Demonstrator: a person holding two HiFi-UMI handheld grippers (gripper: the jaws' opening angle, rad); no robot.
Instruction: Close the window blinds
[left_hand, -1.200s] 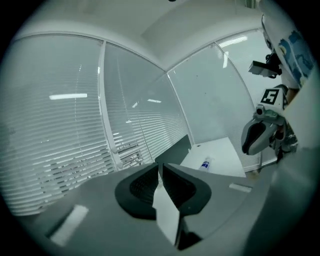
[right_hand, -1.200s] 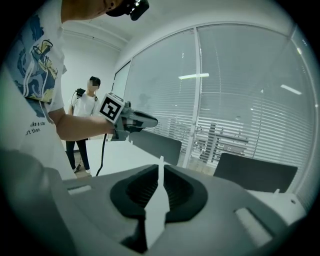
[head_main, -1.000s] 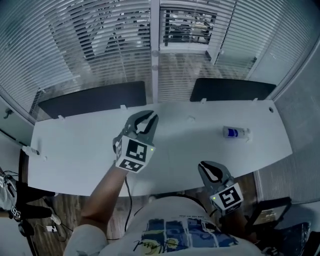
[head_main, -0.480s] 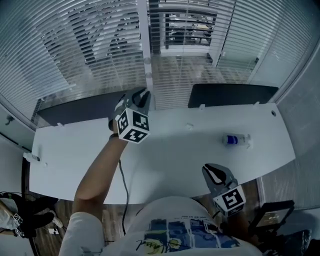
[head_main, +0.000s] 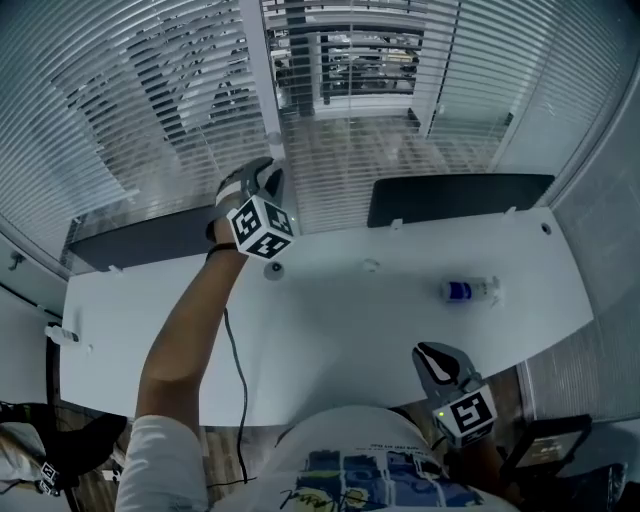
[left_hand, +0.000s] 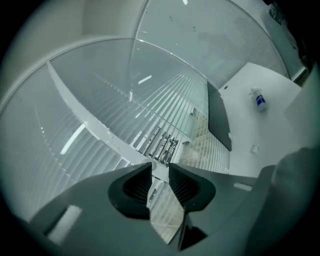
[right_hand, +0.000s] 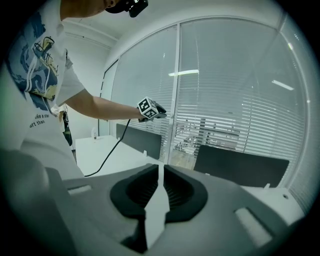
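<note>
White slatted blinds cover the window behind the desk; through their gaps the outside shows. My left gripper is stretched over the desk's far edge, close to the white window post. Its jaws have just been opening and stand apart with nothing gripped; in the left gripper view the post and slats show between them. A thin line, perhaps a wand, hangs ahead. My right gripper rests low at the desk's near edge, shut and empty.
The white desk carries a small spray bottle at the right and two small fittings. Black partition panels stand along its far edge, below the blinds. A cable trails from the left arm.
The left gripper has travelled from the middle of the desk to the window post, rolling as it went, and its jaws have parted. The right gripper has slid slightly toward me.
</note>
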